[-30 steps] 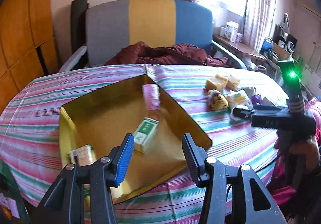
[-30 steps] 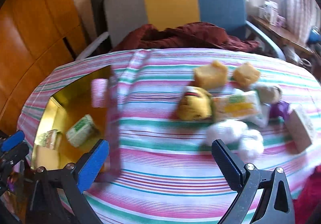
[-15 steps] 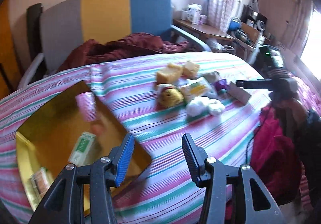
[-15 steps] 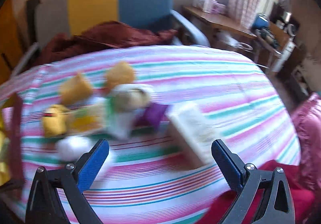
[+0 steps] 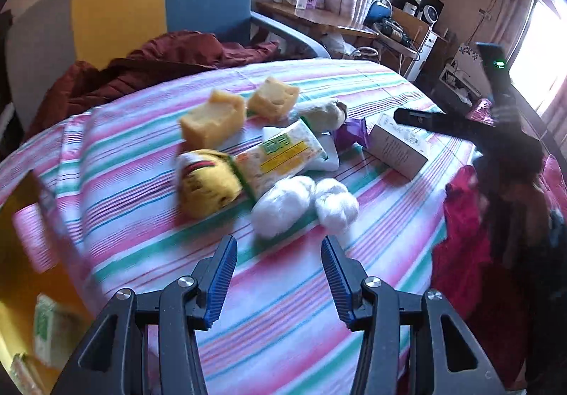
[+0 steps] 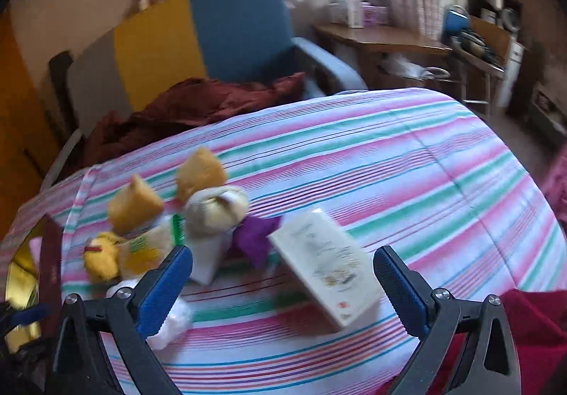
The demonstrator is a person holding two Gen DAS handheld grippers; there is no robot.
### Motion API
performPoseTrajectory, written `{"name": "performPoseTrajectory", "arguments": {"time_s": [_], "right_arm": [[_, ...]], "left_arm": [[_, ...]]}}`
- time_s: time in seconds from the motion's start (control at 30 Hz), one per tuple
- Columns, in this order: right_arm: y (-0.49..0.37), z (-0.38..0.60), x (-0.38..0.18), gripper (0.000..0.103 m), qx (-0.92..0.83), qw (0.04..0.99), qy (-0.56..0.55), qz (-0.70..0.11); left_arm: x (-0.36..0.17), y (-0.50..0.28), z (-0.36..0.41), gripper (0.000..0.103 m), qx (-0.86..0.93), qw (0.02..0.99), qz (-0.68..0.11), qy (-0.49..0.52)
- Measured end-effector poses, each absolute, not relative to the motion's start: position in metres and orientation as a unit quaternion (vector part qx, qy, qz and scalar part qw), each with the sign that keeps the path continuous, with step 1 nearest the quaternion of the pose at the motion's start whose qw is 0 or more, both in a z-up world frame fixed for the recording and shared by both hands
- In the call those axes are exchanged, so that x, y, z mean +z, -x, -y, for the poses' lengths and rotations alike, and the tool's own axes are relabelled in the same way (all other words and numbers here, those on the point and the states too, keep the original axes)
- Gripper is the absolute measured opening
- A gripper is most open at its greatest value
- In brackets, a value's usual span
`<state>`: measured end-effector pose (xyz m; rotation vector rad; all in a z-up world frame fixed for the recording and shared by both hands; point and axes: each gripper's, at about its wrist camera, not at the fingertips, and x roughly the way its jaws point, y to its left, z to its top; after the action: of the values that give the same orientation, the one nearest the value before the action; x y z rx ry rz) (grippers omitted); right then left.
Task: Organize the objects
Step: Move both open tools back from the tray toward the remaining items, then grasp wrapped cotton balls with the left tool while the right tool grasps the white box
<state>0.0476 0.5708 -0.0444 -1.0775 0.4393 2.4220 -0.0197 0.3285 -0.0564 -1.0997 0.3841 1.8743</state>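
Right gripper (image 6: 283, 283) fingers apart, white box (image 6: 327, 276) lying between them; left gripper (image 5: 279, 276) apart, white bundles (image 5: 283, 205) just ahead.

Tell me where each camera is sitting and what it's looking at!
Left wrist: rides the left gripper, facing across the striped table toward the white bundles; both open fingers show, plus the right gripper over the white box.
Right wrist: rides the right gripper, open, looking down on the white box.
Shared: the box, the yellow sponges, the blue and yellow chair.
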Motion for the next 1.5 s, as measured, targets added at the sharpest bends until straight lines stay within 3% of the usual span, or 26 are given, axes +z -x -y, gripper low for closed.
{"name": "performPoseTrajectory", "arguments": {"time_s": [0.2, 0.47, 0.7, 1.03, 1.1, 1.17, 1.27, 1.5], "right_arm": [[-0.051, -0.581, -0.051, 0.103, 0.871, 0.244, 0.396, -0.156], [-0.065, -0.614, -0.056, 0.103, 0.847, 0.287, 0.398, -0.205], [-0.053, -0.618, -0.082, 0.103, 0.824, 0.280, 0.449, -0.202], [-0.040, -0.612, -0.097, 0.103, 0.817, 0.292, 0.479, -0.135], [-0.037, -0.609, -0.100, 0.098, 0.818, 0.284, 0.485, -0.120], [-0.035, -0.606, -0.102, 0.076, 0.817, 0.277, 0.492, -0.116], [-0.036, -0.606, -0.100, 0.061, 0.820, 0.274, 0.488, -0.120], [-0.047, -0.613, -0.094, 0.053, 0.819, 0.282, 0.472, -0.165]], "left_arm": [[-0.077, 0.030, -0.372, 0.049, 0.753, 0.461, -0.186, 0.432], [-0.110, 0.037, -0.403, 0.038, 0.730, 0.465, -0.212, 0.454], [-0.112, 0.023, -0.380, 0.034, 0.723, 0.480, -0.187, 0.460], [-0.118, 0.021, -0.341, 0.034, 0.722, 0.467, -0.145, 0.489], [-0.118, 0.021, -0.341, 0.034, 0.722, 0.466, -0.142, 0.491], [-0.119, 0.020, -0.340, 0.034, 0.724, 0.462, -0.143, 0.492], [-0.117, 0.015, -0.337, 0.033, 0.727, 0.458, -0.153, 0.488], [-0.104, 0.004, -0.309, 0.032, 0.737, 0.451, -0.144, 0.482]]}}
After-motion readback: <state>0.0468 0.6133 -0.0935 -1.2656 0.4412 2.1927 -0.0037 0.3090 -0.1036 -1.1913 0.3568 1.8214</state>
